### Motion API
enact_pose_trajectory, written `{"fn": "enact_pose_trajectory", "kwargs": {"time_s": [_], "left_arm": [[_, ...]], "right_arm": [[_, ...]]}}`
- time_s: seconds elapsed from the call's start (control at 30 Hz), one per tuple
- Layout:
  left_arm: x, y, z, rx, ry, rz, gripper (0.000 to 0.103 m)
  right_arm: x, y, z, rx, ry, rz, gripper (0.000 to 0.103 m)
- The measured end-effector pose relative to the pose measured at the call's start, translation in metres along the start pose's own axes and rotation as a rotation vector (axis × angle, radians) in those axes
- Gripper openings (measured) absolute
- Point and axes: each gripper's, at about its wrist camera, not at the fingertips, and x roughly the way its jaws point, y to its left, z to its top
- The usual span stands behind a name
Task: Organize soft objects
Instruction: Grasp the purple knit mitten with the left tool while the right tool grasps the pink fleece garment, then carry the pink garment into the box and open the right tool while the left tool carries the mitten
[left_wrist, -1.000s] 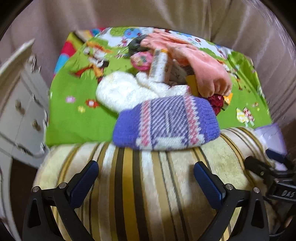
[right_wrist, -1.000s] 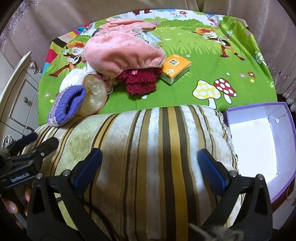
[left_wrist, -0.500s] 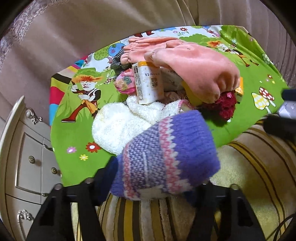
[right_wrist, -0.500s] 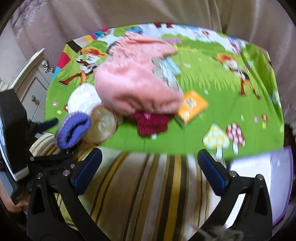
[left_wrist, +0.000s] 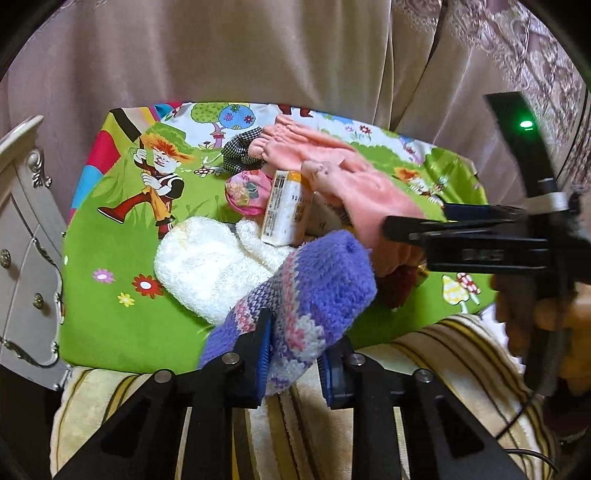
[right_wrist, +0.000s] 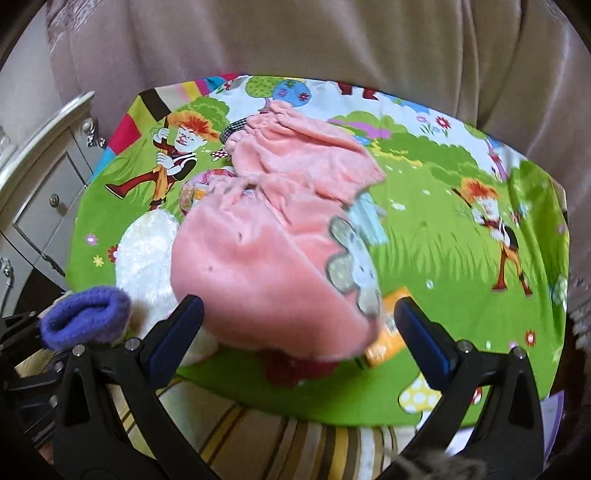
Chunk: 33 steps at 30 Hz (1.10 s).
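The left tool (left_wrist: 295, 360) is clamped on the near end of a purple knitted sock (left_wrist: 310, 291), its blue pads pressed into the knit from both sides; the sock rises out of the grip and leans over a white fluffy item (left_wrist: 207, 266). The right tool (right_wrist: 299, 325) stands wide apart and holds nothing, its fingers flanking the near edge of a pink fleece garment (right_wrist: 273, 258) (whether they touch it is unclear). The garment heaps over a dark red knit (right_wrist: 295, 369) and an orange packet (right_wrist: 391, 332) on the green cartoon-print cloth (right_wrist: 443, 240). A striped cushion (left_wrist: 424, 369) lies below.
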Motion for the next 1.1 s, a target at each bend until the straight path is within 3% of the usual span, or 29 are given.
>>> {"fn": "enact_pose_trajectory", "kwargs": {"time_s": [0.07,0.1,0.23,0.33,0.6,0.9,1.1], "left_arm": [[-0.001,0.001,0.0,-0.003,-0.007,-0.013,0.023],[-0.001,0.002,0.0,-0.003,-0.008,-0.016,0.023],[-0.002,0.004,0.0,-0.015,-0.008,-0.021,0.023],[-0.001,0.005,0.0,-0.022,-0.009,-0.022,0.023],[-0.003,0.004,-0.001,-0.022,-0.013,-0.017,0.023],[-0.018,0.002,0.005,-0.043,-0.071,-0.035,0.02],[-0.03,-0.008,0.012,-0.038,-0.109,-0.06,0.018]], "right_arm": [[0.006,0.003,0.002,-0.02,0.002,-0.003,0.102],[0.011,0.003,0.003,-0.025,0.006,-0.004,0.095],[0.018,-0.009,0.004,0.034,0.019,0.046,0.038],[0.01,-0.021,0.003,0.069,-0.012,0.057,0.02],[-0.01,-0.037,0.0,0.143,-0.065,0.133,0.011],[-0.07,-0.062,-0.003,0.199,-0.205,0.097,0.01],[-0.099,-0.084,-0.02,0.254,-0.24,0.079,0.01]]}}
